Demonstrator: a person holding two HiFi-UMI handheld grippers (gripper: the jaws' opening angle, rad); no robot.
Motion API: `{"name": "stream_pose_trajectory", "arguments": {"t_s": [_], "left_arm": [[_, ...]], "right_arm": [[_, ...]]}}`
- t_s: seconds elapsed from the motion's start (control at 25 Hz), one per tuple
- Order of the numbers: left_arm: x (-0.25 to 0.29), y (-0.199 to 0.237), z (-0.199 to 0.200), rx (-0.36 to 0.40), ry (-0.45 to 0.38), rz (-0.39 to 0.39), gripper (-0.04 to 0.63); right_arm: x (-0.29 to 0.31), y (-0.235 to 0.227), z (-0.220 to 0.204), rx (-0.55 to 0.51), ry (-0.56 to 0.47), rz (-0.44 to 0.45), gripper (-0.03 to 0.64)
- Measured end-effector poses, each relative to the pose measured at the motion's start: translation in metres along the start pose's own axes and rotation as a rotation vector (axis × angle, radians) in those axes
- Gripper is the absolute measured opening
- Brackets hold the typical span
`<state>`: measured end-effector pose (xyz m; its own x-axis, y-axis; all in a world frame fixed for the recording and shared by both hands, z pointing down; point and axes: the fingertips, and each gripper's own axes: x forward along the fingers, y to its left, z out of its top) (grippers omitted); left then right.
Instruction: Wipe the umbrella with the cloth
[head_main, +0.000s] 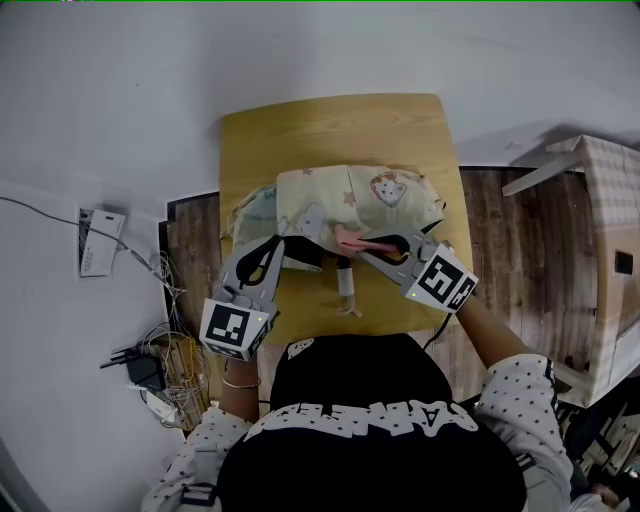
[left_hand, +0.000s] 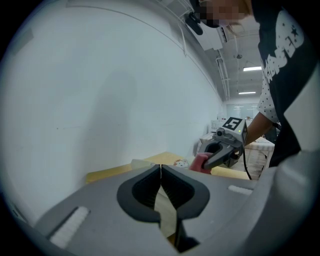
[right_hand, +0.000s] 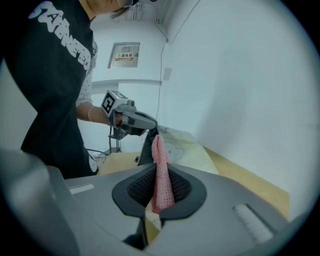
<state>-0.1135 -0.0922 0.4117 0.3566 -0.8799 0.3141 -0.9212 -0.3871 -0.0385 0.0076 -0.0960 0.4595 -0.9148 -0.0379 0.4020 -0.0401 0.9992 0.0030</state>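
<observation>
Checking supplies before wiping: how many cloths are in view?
1: a pink cloth clamped in the right gripper, at the umbrella. Others may be hidden.

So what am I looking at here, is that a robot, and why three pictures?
No robot: a person holds a two-jaw gripper in each hand. The head view looks down from a camera on the person's head; the other two come from cameras riding on each gripper. On the table lies a pale, collapsed umbrella. The right gripper is clamped on a pink cloth, for wiping. The left gripper is closed at the umbrella's edge and seems to pinch its fabric.
</observation>
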Motion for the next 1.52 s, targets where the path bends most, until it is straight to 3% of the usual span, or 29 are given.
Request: {"name": "stream_pose_trajectory", "arguments": {"t_s": [0.4,0.52,0.88,1.52], "left_arm": [[-0.003,0.001,0.002,-0.019,-0.017,0.024,0.009],[-0.005,0.002,0.0,-0.024,-0.011,0.032,0.009],[-0.005,0.004,0.002,-0.038,-0.013,0.041,0.009],[0.006,-0.009,0.008,-0.045,-0.026,-0.028,0.009]], "right_arm": [[-0.021,-0.109,0.022,-0.043,-0.025,-0.358,0.032],[-0.021,-0.13,0.02,-0.075,0.0,-0.416,0.033],[0.009,-0.128,-0.024,-0.204,0.186,-0.33,0.032],[0.004,-0.07,-0.061,-0.151,0.234,-0.195,0.033]]}}
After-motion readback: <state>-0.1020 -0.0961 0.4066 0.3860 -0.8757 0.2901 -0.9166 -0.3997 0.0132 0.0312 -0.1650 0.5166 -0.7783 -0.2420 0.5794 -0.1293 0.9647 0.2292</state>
